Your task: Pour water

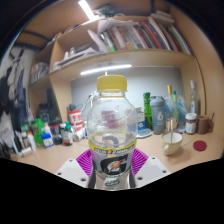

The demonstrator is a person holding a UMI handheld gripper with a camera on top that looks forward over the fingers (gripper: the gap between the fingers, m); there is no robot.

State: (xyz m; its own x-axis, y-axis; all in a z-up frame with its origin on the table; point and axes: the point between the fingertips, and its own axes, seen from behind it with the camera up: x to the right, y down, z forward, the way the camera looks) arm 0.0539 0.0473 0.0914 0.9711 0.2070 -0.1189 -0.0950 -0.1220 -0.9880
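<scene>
1. The jaws are clamped on a clear bottle, one pink pad on each side
2. The bottle stands straight up, its yellow cap on, lifted above the surface
3. I think this is the carrying step
4. Next: open it, then tip it over the white bowl nearby

Your bottle is clear, glossy plastic with a smooth yellow plastic cap and a shiny printed label. You see matt purple pads on the jaws at either side of it. The table under it looks like pale, smooth wood, as does the shelf above.
</scene>
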